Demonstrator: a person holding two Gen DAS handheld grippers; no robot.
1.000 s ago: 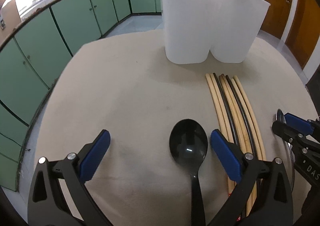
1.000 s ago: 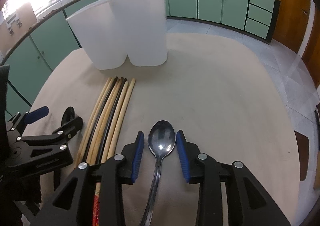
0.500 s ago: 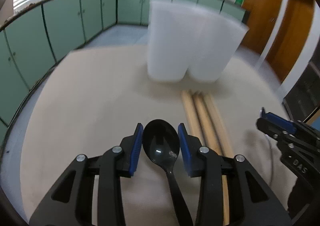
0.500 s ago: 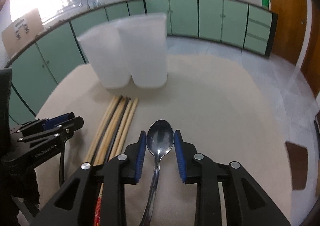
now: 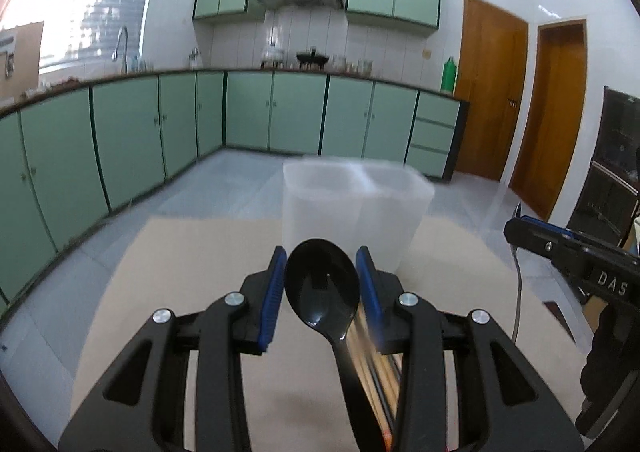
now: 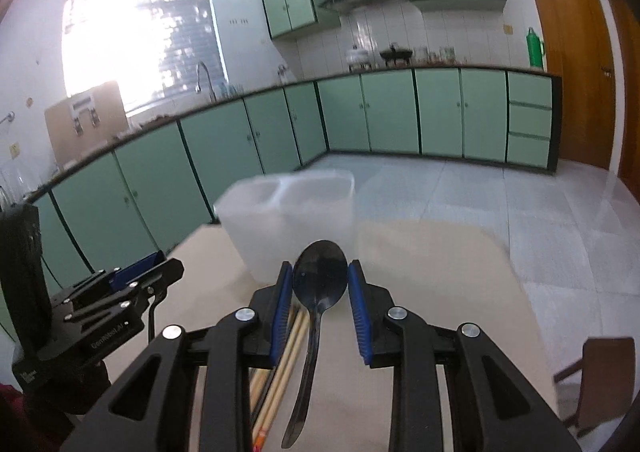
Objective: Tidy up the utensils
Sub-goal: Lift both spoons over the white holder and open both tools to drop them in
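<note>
My left gripper (image 5: 321, 284) is shut on a black plastic spoon (image 5: 322, 286), bowl forward, lifted above the table. My right gripper (image 6: 320, 284) is shut on a metal spoon (image 6: 319, 282), also lifted. A white two-compartment plastic holder (image 5: 356, 212) stands upright ahead on the beige table; it also shows in the right wrist view (image 6: 296, 220). Several wooden and black chopsticks (image 5: 376, 364) lie on the table under the grippers, seen too in the right wrist view (image 6: 286, 364). The right gripper shows at the right edge of the left wrist view (image 5: 520, 228), the left gripper at the left of the right wrist view (image 6: 160, 264).
The beige table (image 6: 432, 268) ends just beyond the holder. Green kitchen cabinets (image 5: 280, 116) line the far walls. Wooden doors (image 5: 492, 92) stand at the right. A brown chair (image 6: 604, 372) is beside the table's right edge.
The left gripper closed on the black spoon. Both grippers have risen and tilted up with their spoons, so the holder now looks lower and farther off.
</note>
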